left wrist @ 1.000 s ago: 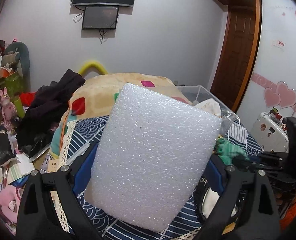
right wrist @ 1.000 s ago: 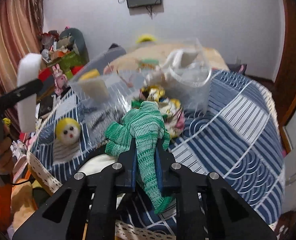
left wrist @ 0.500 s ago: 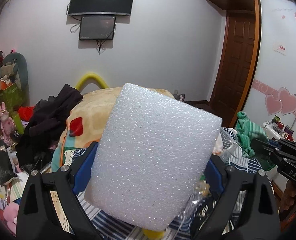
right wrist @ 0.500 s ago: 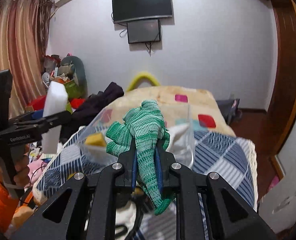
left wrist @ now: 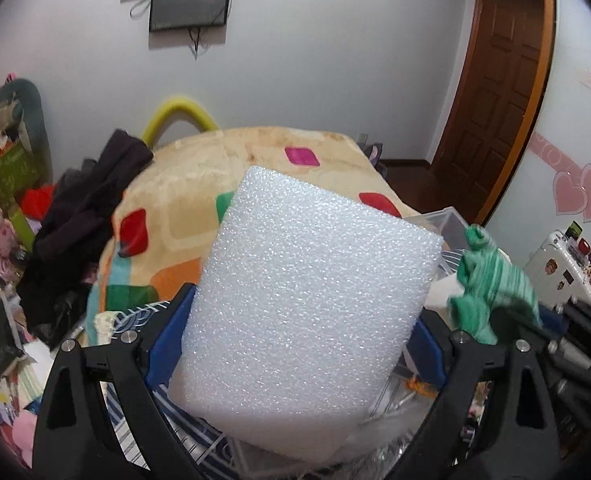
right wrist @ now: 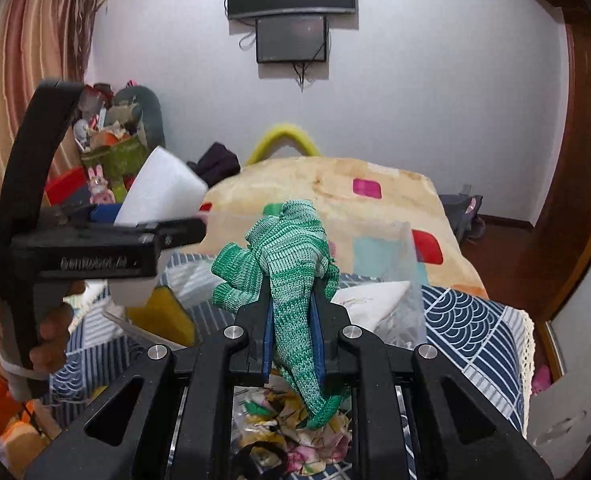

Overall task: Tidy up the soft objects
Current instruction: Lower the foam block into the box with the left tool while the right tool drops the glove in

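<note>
My left gripper (left wrist: 295, 344) is shut on a big white foam block (left wrist: 307, 312), held across both blue pads and lifted above the bed. The block also shows in the right wrist view (right wrist: 163, 196), at the left. My right gripper (right wrist: 291, 312) is shut on a green knitted glove (right wrist: 291, 256) that hangs down between the pads. The glove shows at the right in the left wrist view (left wrist: 491, 280). A clear plastic box (right wrist: 403, 280) lies just beyond the glove, holding a white soft piece (right wrist: 371, 300) and a yellow sponge (right wrist: 167, 316).
The bed has a blue patterned cover (right wrist: 471, 320) and a beige blanket with coloured patches (left wrist: 199, 208). Dark clothes (left wrist: 79, 224) are piled at the left. Clutter and toys (right wrist: 107, 152) stand by the left wall. A wooden door (left wrist: 499, 92) is at the right.
Both grippers rose from the bed with their loads, then tilted down a little. The glove and the foam block have come closer together over the clear box.
</note>
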